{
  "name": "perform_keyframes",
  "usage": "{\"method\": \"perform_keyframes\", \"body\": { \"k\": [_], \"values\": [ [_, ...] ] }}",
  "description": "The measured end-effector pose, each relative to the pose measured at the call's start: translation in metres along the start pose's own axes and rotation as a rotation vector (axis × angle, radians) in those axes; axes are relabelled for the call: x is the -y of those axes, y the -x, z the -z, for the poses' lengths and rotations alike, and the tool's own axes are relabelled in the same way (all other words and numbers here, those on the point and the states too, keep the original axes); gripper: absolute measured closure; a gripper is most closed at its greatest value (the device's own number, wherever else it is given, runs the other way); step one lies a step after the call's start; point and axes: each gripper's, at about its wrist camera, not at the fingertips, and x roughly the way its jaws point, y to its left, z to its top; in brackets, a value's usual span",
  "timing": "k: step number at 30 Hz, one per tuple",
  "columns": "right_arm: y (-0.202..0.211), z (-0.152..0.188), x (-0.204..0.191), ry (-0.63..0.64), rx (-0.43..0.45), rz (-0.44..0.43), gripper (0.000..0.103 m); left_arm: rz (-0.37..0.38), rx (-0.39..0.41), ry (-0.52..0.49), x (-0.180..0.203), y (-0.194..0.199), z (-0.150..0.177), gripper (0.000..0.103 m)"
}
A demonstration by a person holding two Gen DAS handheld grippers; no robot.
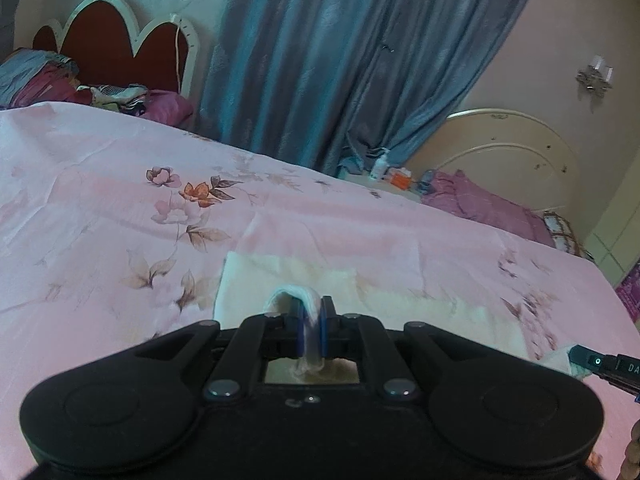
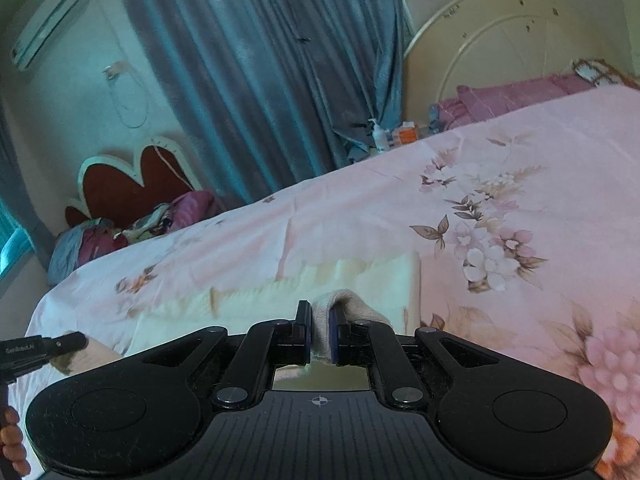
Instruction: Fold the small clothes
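Nearest the lens, the left gripper (image 1: pixel 311 322) was clenched on a bunched white edge of the cloth (image 1: pixel 264 280), the fabric arching up between its blue pads. The rest of that cream cloth lay spread flat on the pink flowered bedsheet (image 1: pixel 100 184) just ahead of the fingers. At the right edge of the left wrist view, the black tip of the other tool showed over another corner of the cloth.

From the right wrist view, the right gripper (image 2: pixel 320 334) was likewise clamped on a thick white fold of the same cloth, which stretched away to the left across the sheet. At the lower left a hand (image 2: pixel 12 440) gripped the handle of the left tool.

No containers showed anywhere. Beyond the bed, going left to right in the left wrist view, stood a red scalloped headboard (image 1: pixel 108 36) with a heap of crumpled clothes (image 1: pixel 60 84) in front of it, then a long blue curtain (image 1: pixel 340 60), a small bottle (image 1: pixel 378 168) and an orange box (image 1: pixel 398 179) on a low surface, and a cream rounded headboard (image 1: pixel 520 148) behind a purple blanket (image 1: pixel 480 204). Nothing lay on the sheet between the grippers and the far edge of the bed.
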Motion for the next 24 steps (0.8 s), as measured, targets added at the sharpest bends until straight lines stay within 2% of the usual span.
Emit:
{"method": "perform_keyframes", "body": {
  "k": [7,11,14,16,17,19,22,24],
  "values": [
    [-0.064,-0.018,0.029,-0.097,-0.084,0.029,0.095,-0.073,-0.078,-0.011,0.004,-0.059,-0.011,0.094],
    [-0.081,-0.020,0.038,-0.113,-0.100,0.046,0.095,-0.110,-0.102,0.017,-0.002,-0.082,-0.014,0.085],
    [-0.088,-0.023,0.045,-0.124,-0.108,0.044,0.094,-0.137,-0.098,0.012,-0.002,-0.090,-0.020,0.067],
    [-0.090,-0.026,0.048,-0.130,-0.100,0.049,0.094,-0.141,-0.084,0.015,-0.004,-0.089,-0.023,0.042],
    [-0.089,-0.028,0.049,-0.134,-0.086,0.054,0.094,-0.142,-0.062,0.029,-0.007,-0.085,-0.025,0.024],
    [-0.084,-0.033,0.052,-0.136,-0.059,0.045,0.094,-0.133,-0.023,0.036,-0.011,-0.076,-0.029,0.022],
    [-0.081,-0.038,0.055,-0.105,-0.045,0.032,0.094,-0.102,-0.034,0.011,-0.015,-0.071,-0.032,0.022],
    [-0.085,-0.037,0.056,-0.090,-0.070,0.016,0.094,-0.095,-0.058,-0.040,-0.013,-0.073,-0.028,0.022]
  ]
}}
